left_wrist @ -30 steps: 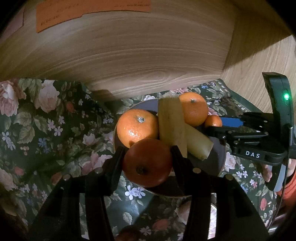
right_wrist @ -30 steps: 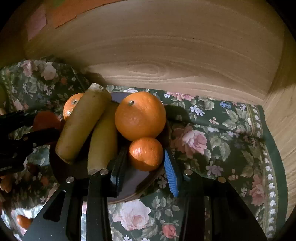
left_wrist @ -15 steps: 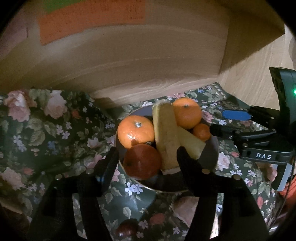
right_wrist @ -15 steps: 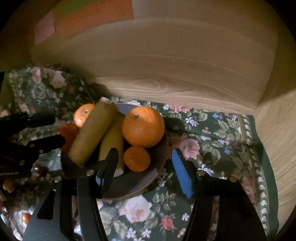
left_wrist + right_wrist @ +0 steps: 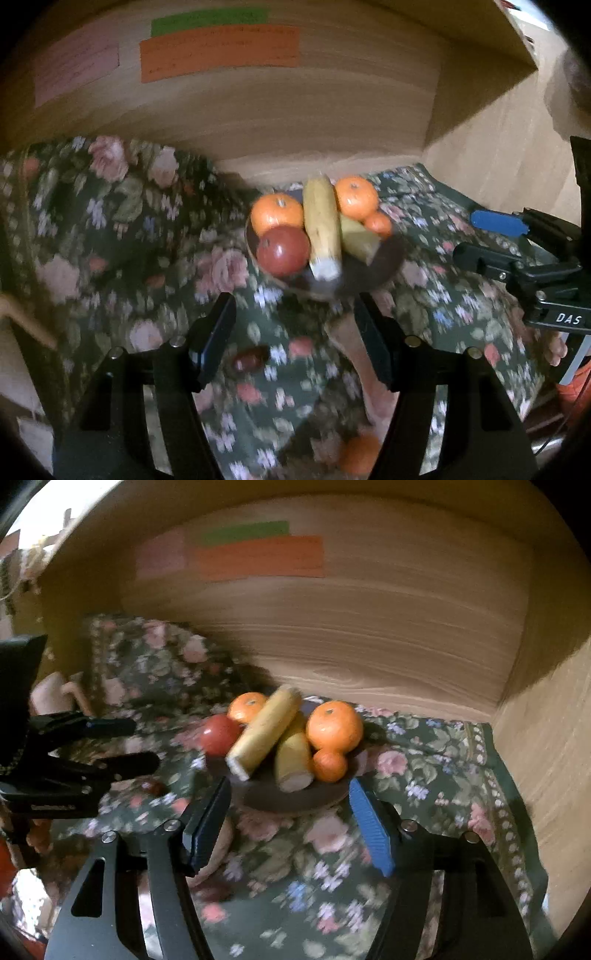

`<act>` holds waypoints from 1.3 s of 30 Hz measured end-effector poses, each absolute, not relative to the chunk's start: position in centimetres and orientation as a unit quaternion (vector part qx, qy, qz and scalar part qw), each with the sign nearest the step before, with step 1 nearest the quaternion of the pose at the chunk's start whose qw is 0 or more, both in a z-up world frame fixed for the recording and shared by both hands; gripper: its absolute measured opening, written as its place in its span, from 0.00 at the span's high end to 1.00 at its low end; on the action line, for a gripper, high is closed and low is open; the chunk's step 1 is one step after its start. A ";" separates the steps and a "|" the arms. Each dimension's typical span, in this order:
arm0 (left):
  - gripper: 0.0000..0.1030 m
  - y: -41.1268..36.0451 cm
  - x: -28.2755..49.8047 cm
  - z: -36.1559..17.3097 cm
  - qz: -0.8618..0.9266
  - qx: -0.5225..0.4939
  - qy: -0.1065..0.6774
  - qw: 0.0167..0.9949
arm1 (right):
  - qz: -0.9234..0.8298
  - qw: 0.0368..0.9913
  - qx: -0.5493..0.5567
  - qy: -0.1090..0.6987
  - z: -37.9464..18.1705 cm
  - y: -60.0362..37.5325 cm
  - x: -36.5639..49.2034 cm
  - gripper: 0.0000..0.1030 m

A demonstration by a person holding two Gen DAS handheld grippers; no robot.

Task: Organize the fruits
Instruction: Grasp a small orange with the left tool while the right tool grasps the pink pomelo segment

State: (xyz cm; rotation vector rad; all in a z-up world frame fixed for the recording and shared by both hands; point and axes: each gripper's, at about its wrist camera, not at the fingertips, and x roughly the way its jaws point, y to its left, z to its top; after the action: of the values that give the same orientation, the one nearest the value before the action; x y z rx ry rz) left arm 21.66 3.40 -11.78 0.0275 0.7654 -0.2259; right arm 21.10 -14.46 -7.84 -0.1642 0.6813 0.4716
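A dark bowl (image 5: 384, 266) on the floral cloth holds a red apple (image 5: 283, 250), two oranges (image 5: 276, 213) (image 5: 357, 198), a small mandarin (image 5: 376, 223) and two yellow bananas (image 5: 321, 225). The right wrist view shows the same bowl (image 5: 295, 797) with the apple (image 5: 218, 734), a banana (image 5: 264, 728), the big orange (image 5: 334, 726) and the mandarin (image 5: 329, 765). My left gripper (image 5: 295, 332) is open and empty, short of the bowl. My right gripper (image 5: 290, 818) is open and empty, just in front of the bowl.
A small dark fruit (image 5: 249, 358) and a loose orange (image 5: 359, 455) lie on the cloth (image 5: 122, 236) near me. Wooden walls (image 5: 295, 110) close the back and right, with coloured paper labels (image 5: 220, 48) on the back wall.
My left gripper let go of the red apple in the bowl and drew back. My right gripper opened off the small mandarin and also drew back. Both views show more of the wall.
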 end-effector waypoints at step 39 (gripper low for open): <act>0.69 5.9 14.6 -16.2 -0.091 -0.037 0.389 0.916 | 0.273 0.854 -0.088 0.434 -14.8 -8.4 20.8 0.38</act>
State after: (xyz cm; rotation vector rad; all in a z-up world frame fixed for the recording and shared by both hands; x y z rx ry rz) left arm 14.58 5.89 -16.24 -0.0770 0.8005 -0.1882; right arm 20.77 -8.38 -14.85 -0.1859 0.9138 0.5735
